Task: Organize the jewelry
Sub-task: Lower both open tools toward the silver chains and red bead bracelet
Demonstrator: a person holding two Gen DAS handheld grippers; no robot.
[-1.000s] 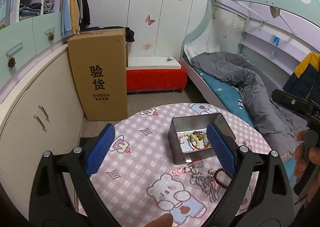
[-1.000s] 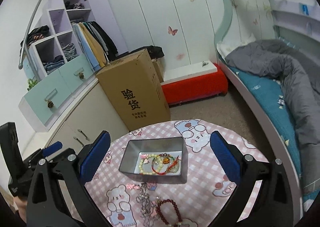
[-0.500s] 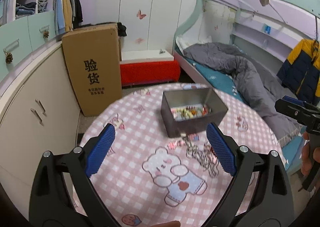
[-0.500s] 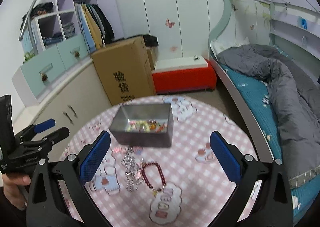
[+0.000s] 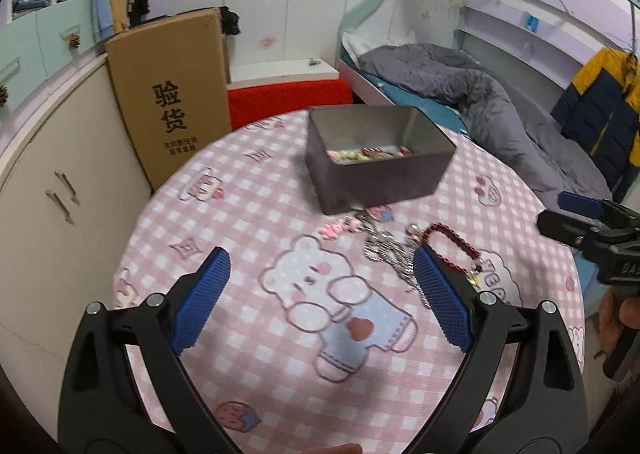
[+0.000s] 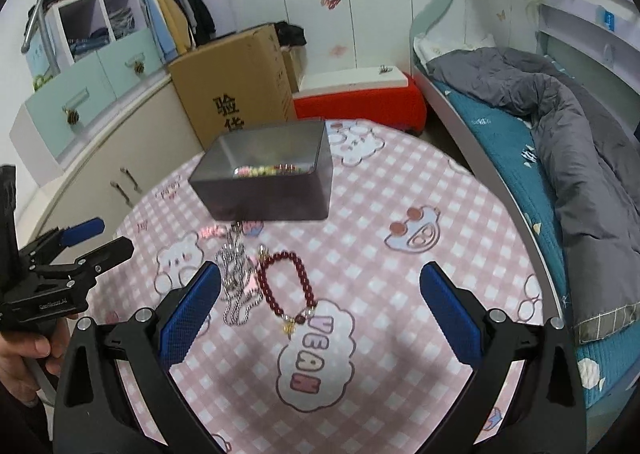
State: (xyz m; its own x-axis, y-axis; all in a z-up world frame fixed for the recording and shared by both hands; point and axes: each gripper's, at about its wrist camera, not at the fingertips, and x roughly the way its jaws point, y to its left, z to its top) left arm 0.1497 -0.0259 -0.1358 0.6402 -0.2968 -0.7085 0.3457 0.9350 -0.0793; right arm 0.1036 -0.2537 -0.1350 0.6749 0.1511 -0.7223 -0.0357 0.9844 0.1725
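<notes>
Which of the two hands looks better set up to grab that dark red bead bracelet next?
Probably the right hand-held gripper: it is open, and the red bracelet lies between its fingers. In the left hand-held gripper view, the bracelet sits beyond its right finger.

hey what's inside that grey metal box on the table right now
The grey metal box holds a strip of colourful beaded jewelry on a pale floor. Its near wall hides most of the inside, so a count isn't possible.

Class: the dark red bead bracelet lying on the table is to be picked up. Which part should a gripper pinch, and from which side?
Pinch the bare bead arc of the dark red bead bracelet from above, on the side away from the silver chain. It lies flat as an open loop, so one finger can probably drop inside.
</notes>
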